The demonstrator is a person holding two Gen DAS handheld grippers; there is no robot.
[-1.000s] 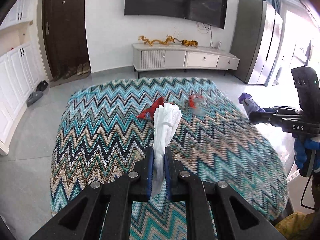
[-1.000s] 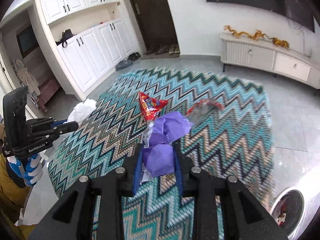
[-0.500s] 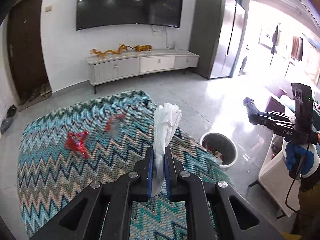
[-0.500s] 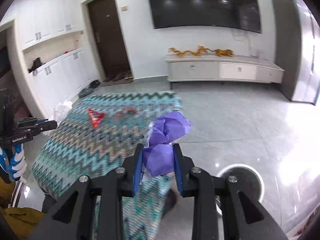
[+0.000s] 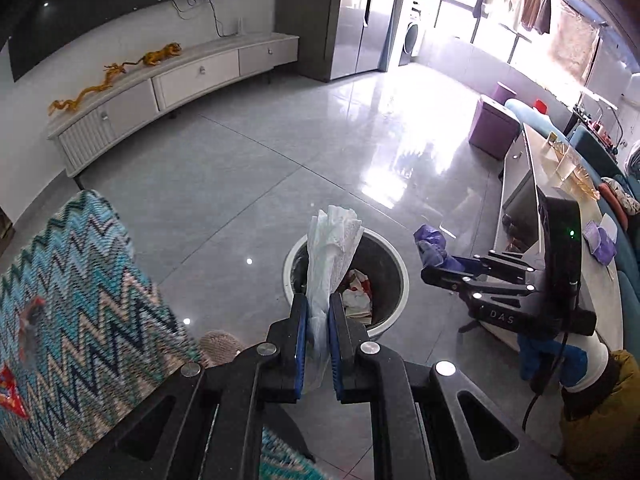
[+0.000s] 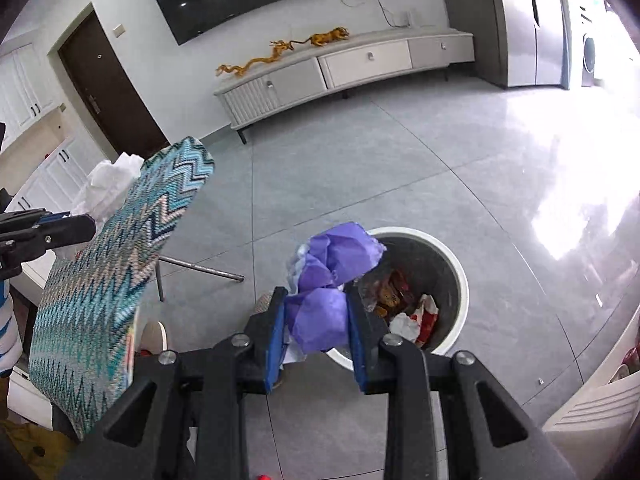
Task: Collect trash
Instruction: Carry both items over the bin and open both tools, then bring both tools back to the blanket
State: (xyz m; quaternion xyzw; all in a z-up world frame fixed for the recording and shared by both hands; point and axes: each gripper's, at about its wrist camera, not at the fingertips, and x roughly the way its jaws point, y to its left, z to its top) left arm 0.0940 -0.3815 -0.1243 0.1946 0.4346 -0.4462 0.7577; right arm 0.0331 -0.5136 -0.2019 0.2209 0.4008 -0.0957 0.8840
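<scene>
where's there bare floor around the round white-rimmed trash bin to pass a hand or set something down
Bare grey tiled floor runs between the round white-rimmed trash bin and the long white tv cabinet, and on toward the bright doorway. It is crowded on the near side, where the zigzag-patterned table and its metal leg stand.

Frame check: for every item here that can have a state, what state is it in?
Left tool: shut on the white tissue.
Right tool: shut on the purple paper wad.
Trash bin: open-topped, upright on the floor, partly filled with wrappers.
Red wrapper: lying on the zigzag-cloth table, uncollected.
TV cabinet drawers: closed.
</scene>
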